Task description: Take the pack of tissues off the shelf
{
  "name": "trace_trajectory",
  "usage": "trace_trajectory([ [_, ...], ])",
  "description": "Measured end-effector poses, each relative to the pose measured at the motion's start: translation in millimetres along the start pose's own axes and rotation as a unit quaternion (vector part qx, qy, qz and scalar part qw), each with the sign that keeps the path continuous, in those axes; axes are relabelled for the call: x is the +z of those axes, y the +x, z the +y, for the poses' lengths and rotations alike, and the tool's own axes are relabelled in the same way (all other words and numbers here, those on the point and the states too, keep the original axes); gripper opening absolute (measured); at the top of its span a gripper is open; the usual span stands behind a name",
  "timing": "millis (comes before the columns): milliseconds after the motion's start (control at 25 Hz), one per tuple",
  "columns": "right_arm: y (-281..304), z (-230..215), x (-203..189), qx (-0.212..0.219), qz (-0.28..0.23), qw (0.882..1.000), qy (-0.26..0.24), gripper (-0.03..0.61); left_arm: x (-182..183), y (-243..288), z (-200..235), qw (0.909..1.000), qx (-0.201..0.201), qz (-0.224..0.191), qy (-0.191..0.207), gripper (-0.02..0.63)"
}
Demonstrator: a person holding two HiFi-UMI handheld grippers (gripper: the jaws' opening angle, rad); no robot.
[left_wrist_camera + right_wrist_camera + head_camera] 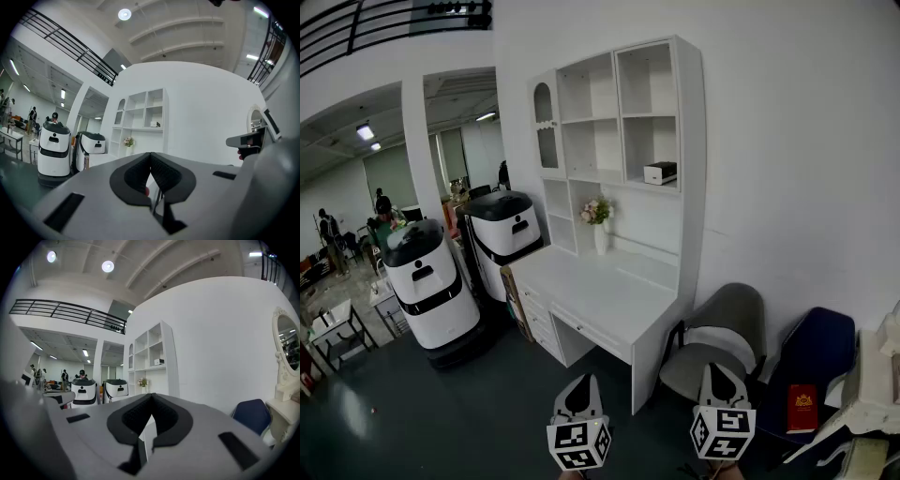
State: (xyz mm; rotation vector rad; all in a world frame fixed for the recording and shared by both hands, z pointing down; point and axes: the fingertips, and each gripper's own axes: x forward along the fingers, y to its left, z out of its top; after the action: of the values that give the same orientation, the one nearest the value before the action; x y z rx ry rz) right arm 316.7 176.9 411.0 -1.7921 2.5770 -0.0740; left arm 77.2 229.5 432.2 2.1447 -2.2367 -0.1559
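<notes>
The pack of tissues is a small white-and-black box lying in the right middle cubby of the white shelf unit above a white desk. It also shows far off as the pack of tissues and the pack of tissues. My left gripper and right gripper hang low at the picture's bottom, well short of the desk. In each gripper view the left gripper and right gripper have their jaws met at the tips, holding nothing.
A vase of flowers stands on the desk's back. Two white-and-black robots are parked left of the desk. A grey chair and a blue chair with a red book sit to the right. People stand in the far left room.
</notes>
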Motion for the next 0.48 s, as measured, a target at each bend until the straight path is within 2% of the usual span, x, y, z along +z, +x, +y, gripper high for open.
trace_trajectory([
  [480,2.1,-2.3,-4.3,-0.002,0.001,1.000,0.003,0.006,-1.6,-0.1,1.9,1.0000,0.008,0.000,-0.004,0.018],
])
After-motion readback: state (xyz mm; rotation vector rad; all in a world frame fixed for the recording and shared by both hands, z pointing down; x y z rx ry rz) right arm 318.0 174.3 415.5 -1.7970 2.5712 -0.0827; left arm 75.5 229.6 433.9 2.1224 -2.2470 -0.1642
